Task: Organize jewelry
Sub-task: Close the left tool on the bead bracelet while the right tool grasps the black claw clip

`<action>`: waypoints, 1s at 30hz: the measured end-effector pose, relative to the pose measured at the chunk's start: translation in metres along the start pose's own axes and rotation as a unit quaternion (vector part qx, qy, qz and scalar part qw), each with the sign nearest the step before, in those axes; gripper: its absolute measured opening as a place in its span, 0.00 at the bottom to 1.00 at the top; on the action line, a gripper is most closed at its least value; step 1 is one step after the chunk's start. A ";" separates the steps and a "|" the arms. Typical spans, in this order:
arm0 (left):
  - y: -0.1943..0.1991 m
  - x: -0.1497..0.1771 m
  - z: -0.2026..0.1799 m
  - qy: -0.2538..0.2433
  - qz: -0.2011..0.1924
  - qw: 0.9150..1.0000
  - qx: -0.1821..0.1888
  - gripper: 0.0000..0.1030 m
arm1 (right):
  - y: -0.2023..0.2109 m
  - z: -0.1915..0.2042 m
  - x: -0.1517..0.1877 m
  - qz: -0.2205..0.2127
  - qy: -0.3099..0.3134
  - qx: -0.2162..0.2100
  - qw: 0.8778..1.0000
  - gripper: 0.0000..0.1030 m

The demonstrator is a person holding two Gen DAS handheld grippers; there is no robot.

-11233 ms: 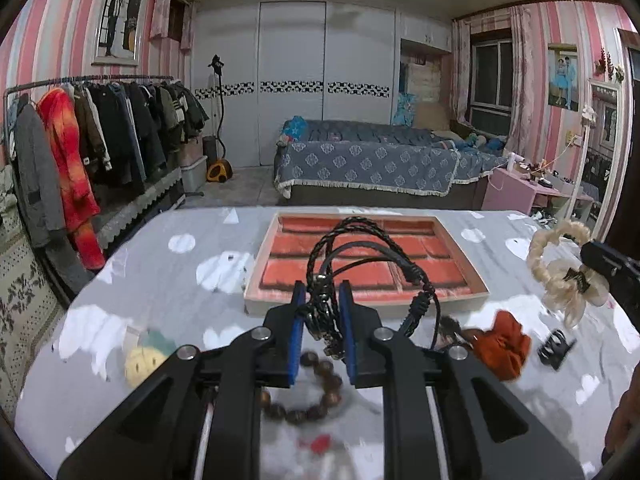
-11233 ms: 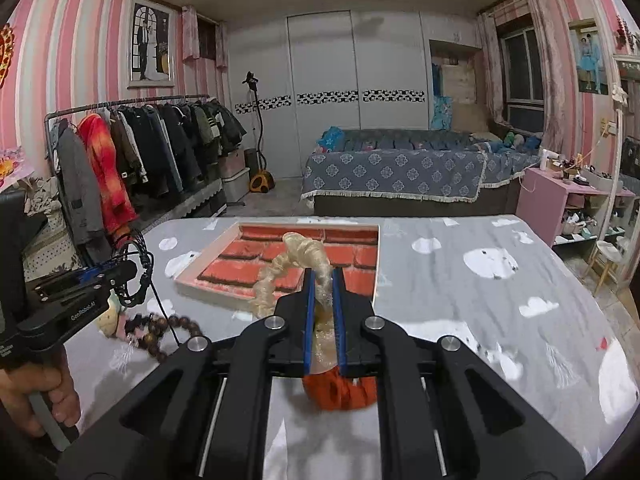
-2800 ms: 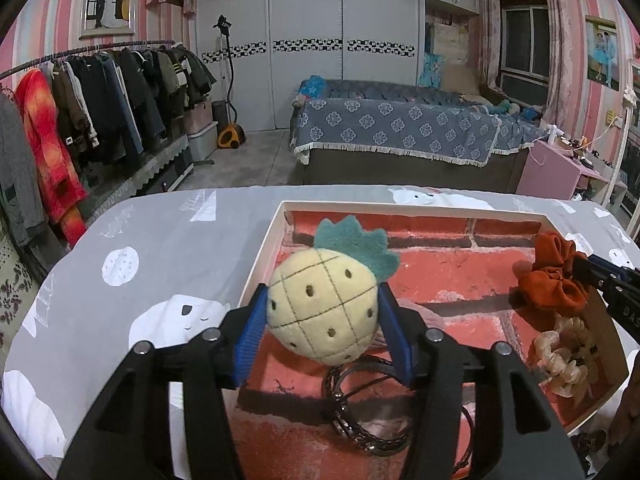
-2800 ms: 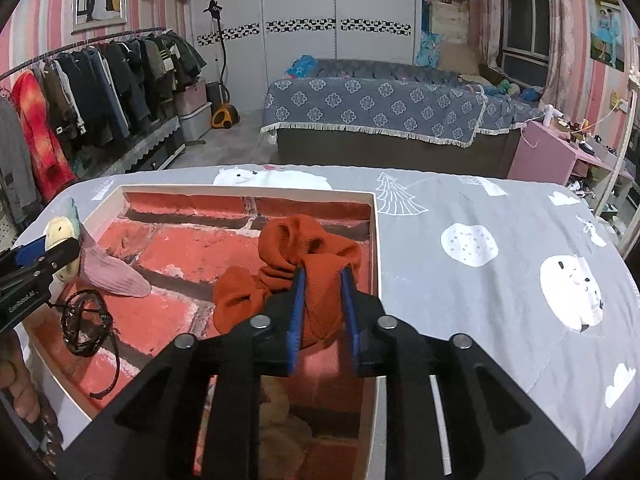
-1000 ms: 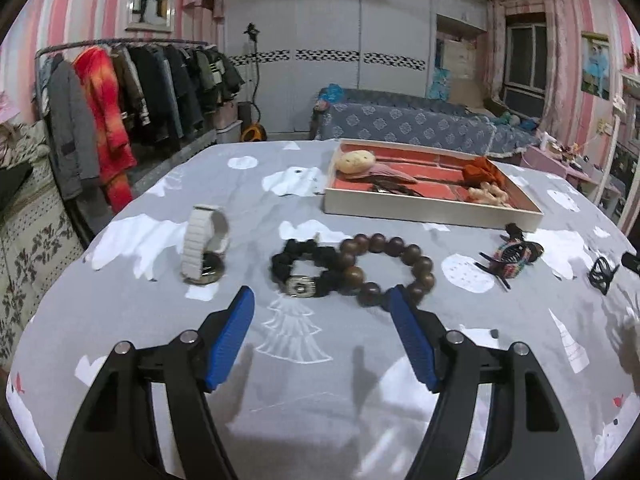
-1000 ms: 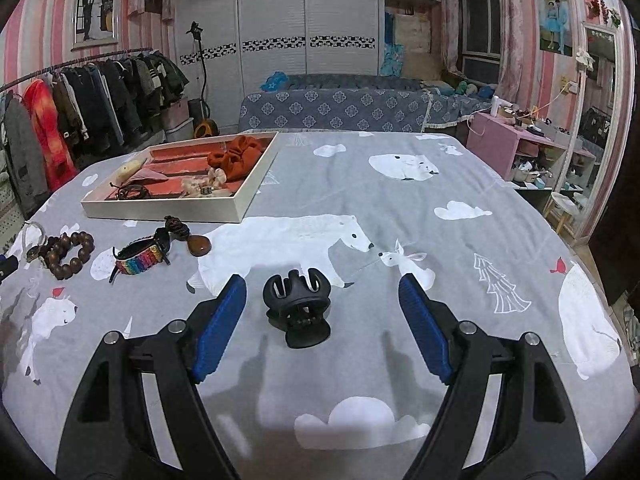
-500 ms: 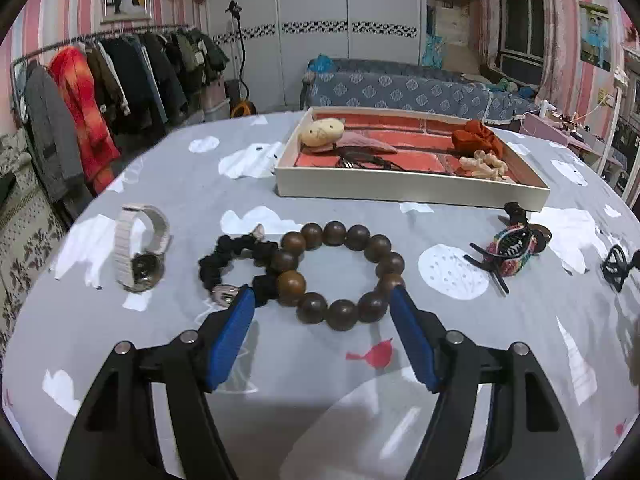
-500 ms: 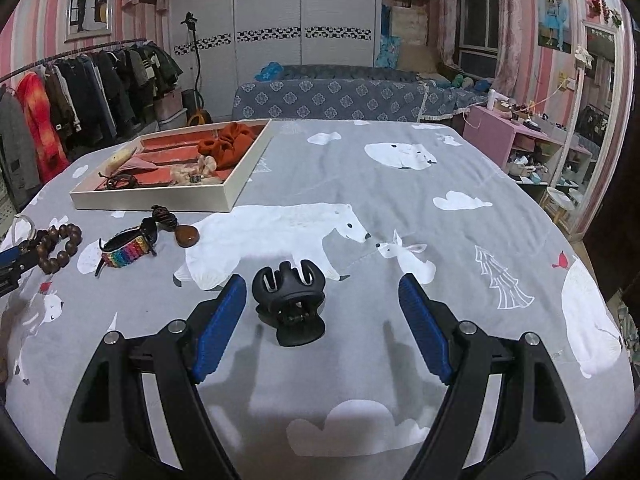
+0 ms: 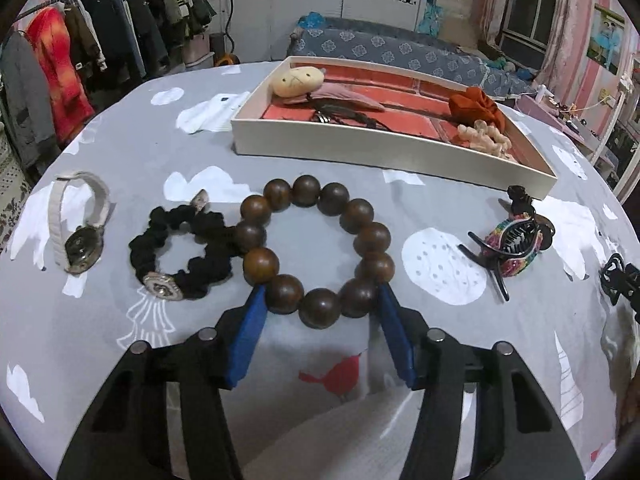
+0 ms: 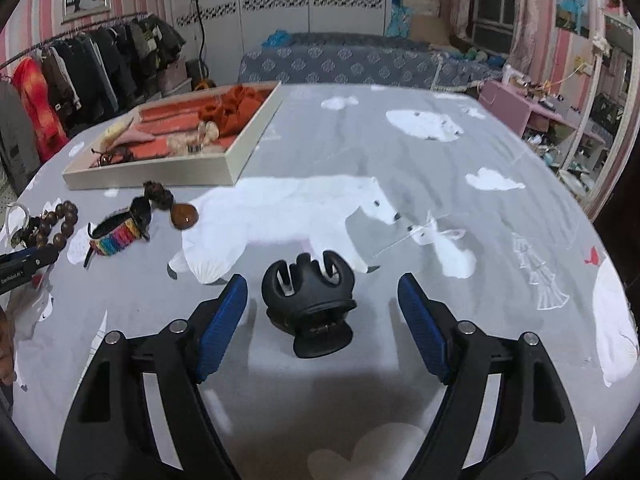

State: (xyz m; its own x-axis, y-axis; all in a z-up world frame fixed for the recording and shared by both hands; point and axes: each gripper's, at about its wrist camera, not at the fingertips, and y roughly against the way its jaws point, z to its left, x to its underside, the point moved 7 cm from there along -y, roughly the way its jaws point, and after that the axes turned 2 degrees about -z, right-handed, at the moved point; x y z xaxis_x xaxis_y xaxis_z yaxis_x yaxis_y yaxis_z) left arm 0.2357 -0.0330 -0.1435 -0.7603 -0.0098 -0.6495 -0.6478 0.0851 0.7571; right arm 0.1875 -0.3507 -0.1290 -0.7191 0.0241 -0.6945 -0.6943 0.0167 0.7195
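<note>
A brown wooden bead bracelet (image 9: 316,252) lies flat on the grey tablecloth. My left gripper (image 9: 320,294) is low over its near side. The jaws are closing, and the blue pads (image 9: 250,332) flank the nearest beads without a clear squeeze. A black claw clip (image 10: 308,300) stands on the cloth between the fingers of my right gripper (image 10: 322,282). That gripper is open and closing slightly, with a gap on either side of the clip. The white-walled tray (image 9: 380,152) with a red brick base holds a pineapple plush (image 9: 298,78), an orange scrunchie (image 9: 476,106) and a cream scrunchie (image 9: 484,140).
Left of the beads lie a black scrunchie with a silver charm (image 9: 180,252) and a white watch (image 9: 80,220). A rainbow bracelet with a black clip (image 9: 512,244) and an amber pendant (image 10: 184,214) lie near the tray's front wall. A bed and a clothes rack stand beyond the table.
The left gripper moved forward and down onto the bead bracelet, and its jaws narrowed around the near beads. The right gripper dipped closer to the black claw clip.
</note>
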 end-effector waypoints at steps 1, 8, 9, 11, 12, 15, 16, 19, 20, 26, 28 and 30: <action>-0.001 -0.001 0.000 0.002 0.000 1.000 0.003 0.54 | -0.003 0.000 0.001 0.007 -0.003 -0.002 1.000 0.70; -0.006 -0.008 0.003 0.017 -0.001 1.000 0.016 0.50 | -0.013 0.000 0.004 0.032 -0.009 -0.019 0.999 0.59; -0.006 -0.009 0.004 0.021 -0.001 1.000 0.018 0.50 | -0.014 0.000 0.005 0.033 -0.011 -0.021 0.999 0.59; -0.005 -0.009 0.004 0.025 -0.004 0.999 0.022 0.51 | -0.014 -0.001 0.004 0.033 -0.014 -0.024 0.999 0.59; -0.005 -0.010 0.004 0.025 -0.004 0.999 0.022 0.51 | -0.014 -0.002 0.004 0.034 -0.015 -0.024 0.999 0.59; -0.009 -0.012 0.003 0.015 -0.003 1.000 0.016 0.48 | -0.015 0.000 0.004 0.035 -0.011 -0.025 0.999 0.59; -0.011 -0.012 0.002 0.009 -0.002 1.000 0.013 0.46 | -0.015 0.001 0.004 0.035 -0.008 -0.025 0.999 0.59; -0.014 -0.015 0.004 0.010 -0.003 1.000 0.012 0.37 | -0.015 0.004 0.003 0.035 -0.002 -0.025 0.999 0.59; -0.013 -0.014 0.005 0.013 -0.005 1.000 0.014 0.37 | -0.016 0.004 0.003 0.035 -0.001 -0.025 0.999 0.59; -0.004 -0.014 0.001 0.007 -0.022 1.000 0.022 0.35 | -0.017 0.003 0.003 0.037 -0.005 -0.026 0.999 0.53; 0.004 -0.017 -0.002 -0.007 -0.040 0.999 0.010 0.16 | -0.019 0.004 0.004 0.044 -0.003 -0.026 0.999 0.46; 0.002 -0.014 -0.008 -0.017 -0.021 0.999 0.025 0.17 | -0.023 0.005 0.004 0.052 0.000 -0.027 0.998 0.45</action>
State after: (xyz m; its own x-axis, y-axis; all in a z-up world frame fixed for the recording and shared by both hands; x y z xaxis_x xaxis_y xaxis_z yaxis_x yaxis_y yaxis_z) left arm 0.2447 -0.0402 -0.1323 -0.7299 0.0193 -0.6833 -0.6754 0.1343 0.7251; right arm 0.2003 -0.3465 -0.1482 -0.7875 0.0230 -0.6159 -0.6163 -0.0391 0.7865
